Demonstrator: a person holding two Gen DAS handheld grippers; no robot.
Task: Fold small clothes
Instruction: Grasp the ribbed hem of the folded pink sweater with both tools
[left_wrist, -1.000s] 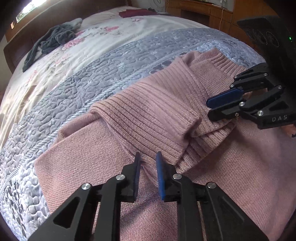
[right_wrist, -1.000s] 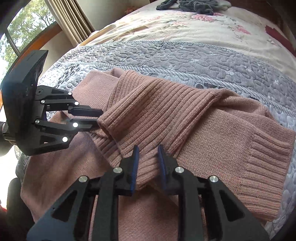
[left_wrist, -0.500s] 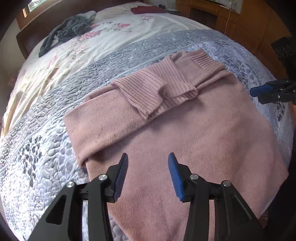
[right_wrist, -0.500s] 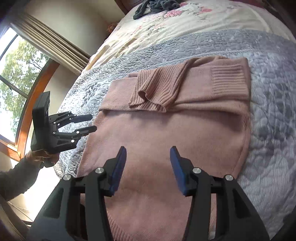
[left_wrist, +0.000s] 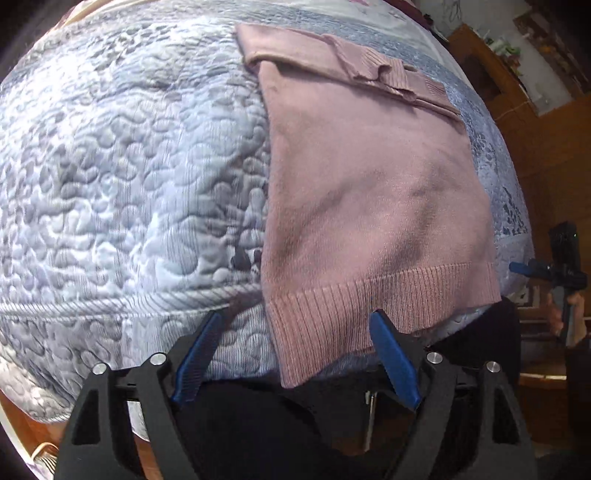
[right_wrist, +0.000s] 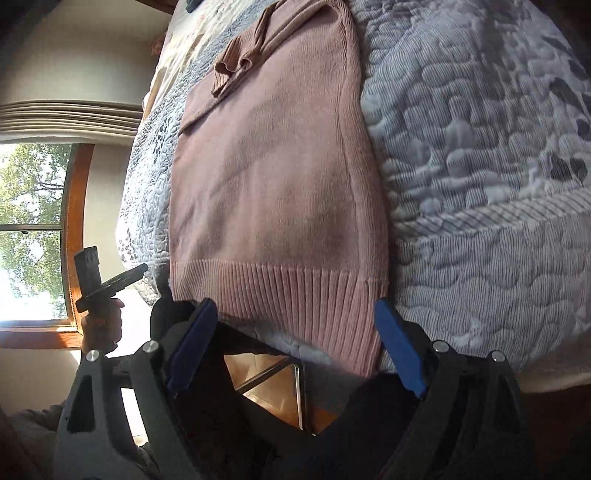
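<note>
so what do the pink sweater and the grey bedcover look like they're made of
Pink sweater: looks like a soft matte knit, maybe wool or acrylic; fine stitches across the body and a ribbed hem.
Grey bedcover: seems a quilted woven fabric with a slight sheen; puffy stitched pebble shapes and a corded border.

A grey-blue quilted bedspread (left_wrist: 122, 177), stitched in a pebble pattern with a corded band near its edge, is shown draped over the bed; the same quilt (right_wrist: 480, 155) is seen from the right wrist view. A cream floral cover (right_wrist: 173, 48) is glimpsed farther up the bed. Wooden furniture (left_wrist: 546, 155) is visible along the right margin of the left wrist view. A window (right_wrist: 33, 229) with a curved wooden frame (right_wrist: 74, 206) is shown, through which green trees are seen, and a pleated curtain (right_wrist: 70, 114) is seen beside it.
</note>
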